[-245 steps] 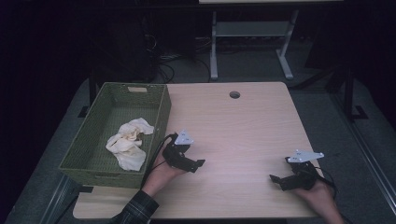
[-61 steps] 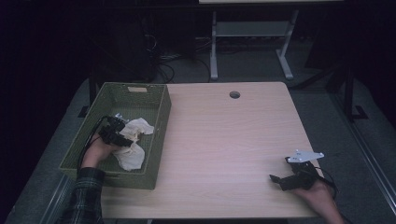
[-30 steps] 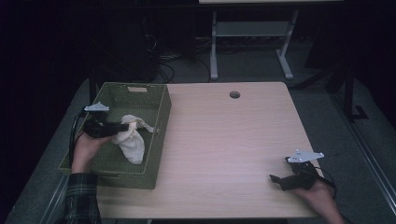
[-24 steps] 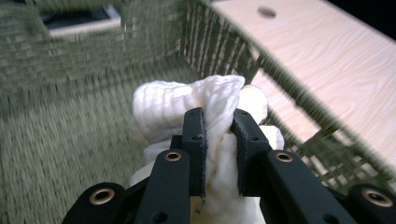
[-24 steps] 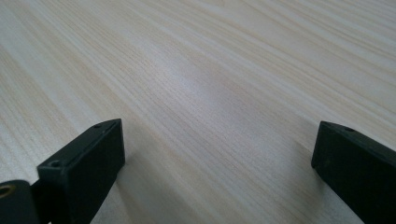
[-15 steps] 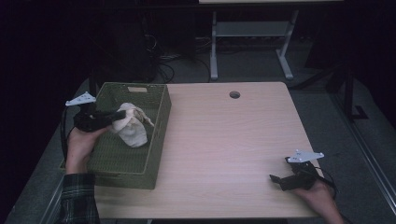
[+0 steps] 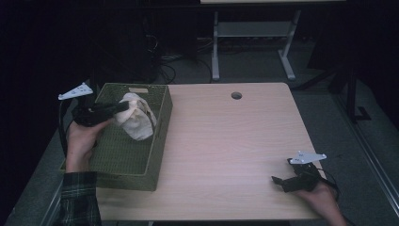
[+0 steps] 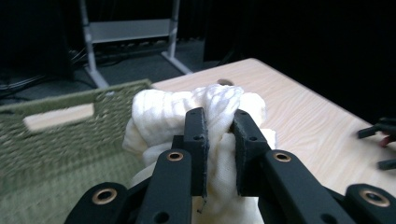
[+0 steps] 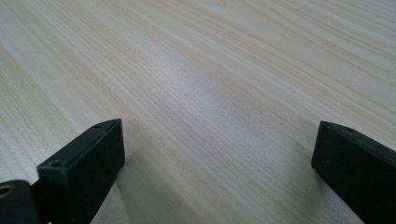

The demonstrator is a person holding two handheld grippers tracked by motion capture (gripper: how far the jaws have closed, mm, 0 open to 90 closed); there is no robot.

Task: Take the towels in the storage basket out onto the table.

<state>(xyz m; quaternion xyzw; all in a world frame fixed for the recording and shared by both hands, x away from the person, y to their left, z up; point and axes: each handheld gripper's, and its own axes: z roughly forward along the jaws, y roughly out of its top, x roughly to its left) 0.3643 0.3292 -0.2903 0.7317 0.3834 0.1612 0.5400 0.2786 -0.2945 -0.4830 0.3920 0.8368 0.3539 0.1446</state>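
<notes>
A cream cloth (image 7: pixel 135 117) hangs bunched above the green woven basket (image 7: pixel 141 167) at the table's left side. My left gripper (image 7: pixel 123 107) is shut on the cloth, held level over the basket. In the left gripper view the two black jaws pinch a fold of the cloth (image 8: pixel 219 105), and the rest of it hangs below them. My right gripper (image 7: pixel 278 182) rests on the table near the front right corner, its jaws wide apart. The right gripper view has bare wood between the two fingers (image 9: pixel 88 156) of the right gripper (image 9: pixel 219 154).
The light wooden table (image 7: pixel 226 141) has a round cable hole (image 7: pixel 236 95) near its far edge. A metal stand (image 7: pixel 254 33) and cables sit on the dark floor behind the table. The basket (image 8: pixel 56 140) has a pale handle slot in its far wall.
My left gripper has risen out of the basket with the cloth in it, lifting the cloth clear of the bottom. The right hand has stayed in place.
</notes>
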